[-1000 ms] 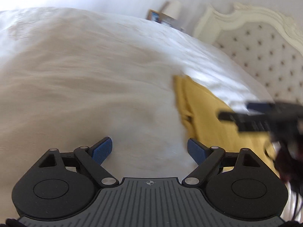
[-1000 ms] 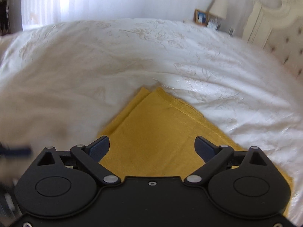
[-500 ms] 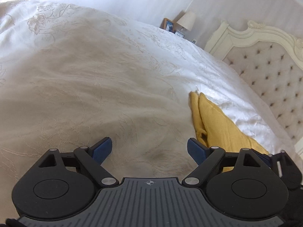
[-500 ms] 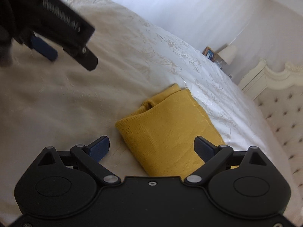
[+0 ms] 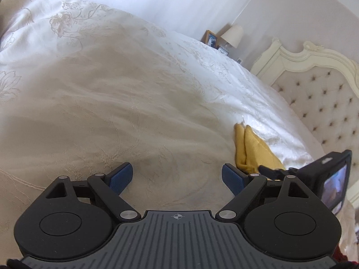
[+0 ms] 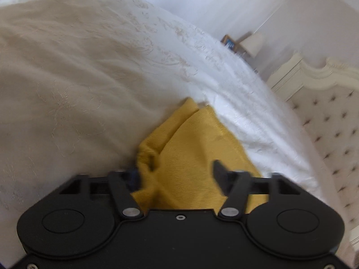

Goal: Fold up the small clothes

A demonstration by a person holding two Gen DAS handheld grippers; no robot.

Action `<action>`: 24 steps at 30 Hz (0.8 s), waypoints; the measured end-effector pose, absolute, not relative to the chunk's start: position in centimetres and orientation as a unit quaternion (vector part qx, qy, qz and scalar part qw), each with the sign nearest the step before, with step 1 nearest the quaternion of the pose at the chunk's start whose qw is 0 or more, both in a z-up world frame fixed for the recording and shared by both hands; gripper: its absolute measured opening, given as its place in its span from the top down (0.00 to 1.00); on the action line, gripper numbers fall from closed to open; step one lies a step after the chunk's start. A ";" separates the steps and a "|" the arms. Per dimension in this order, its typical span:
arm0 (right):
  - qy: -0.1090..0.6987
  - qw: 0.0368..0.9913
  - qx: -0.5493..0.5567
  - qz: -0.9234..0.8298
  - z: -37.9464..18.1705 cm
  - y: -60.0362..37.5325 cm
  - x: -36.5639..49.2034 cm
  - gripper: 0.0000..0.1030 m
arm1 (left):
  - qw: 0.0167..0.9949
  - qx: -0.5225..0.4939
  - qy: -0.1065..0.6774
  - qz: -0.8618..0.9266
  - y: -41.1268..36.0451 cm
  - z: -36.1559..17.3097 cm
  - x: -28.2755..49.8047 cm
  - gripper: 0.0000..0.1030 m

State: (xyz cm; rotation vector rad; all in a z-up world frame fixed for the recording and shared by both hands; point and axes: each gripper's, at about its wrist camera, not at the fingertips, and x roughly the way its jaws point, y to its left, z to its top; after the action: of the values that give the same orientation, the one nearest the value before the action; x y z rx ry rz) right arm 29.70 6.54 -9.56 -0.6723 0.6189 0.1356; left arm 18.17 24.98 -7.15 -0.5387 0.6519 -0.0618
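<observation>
- One folded yellow garment (image 6: 197, 148) lay on the bed (image 5: 112, 103), long axis running away toward the headboard (image 5: 325, 103).
- Left tongs (image 5: 177, 177) gaped empty; right tongs (image 6: 177, 174) were closing around its bunched near end.

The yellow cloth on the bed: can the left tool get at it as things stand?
Probably yes. The left tool stands open over bare bedspread, and the yellow cloth lies beside it. But the right tool is closing on the cloth's near end.

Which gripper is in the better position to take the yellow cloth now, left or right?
Right. The right gripper is closing with the yellow cloth bunched between its jaws. The left gripper is open over bare bedspread, the cloth off to its side.
</observation>
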 end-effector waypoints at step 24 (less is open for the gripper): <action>0.393 0.899 0.193 -0.016 -3.8 -29.0 25.1 0.85 | 0.918 -0.176 0.354 -0.031 19.3 -7.4 16.8 0.16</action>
State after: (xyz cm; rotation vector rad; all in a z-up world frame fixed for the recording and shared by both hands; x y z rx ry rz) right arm 25.08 -28.99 -3.82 0.3985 0.8130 -0.0333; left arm 16.84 19.33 -7.44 -0.3618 0.7284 -0.0647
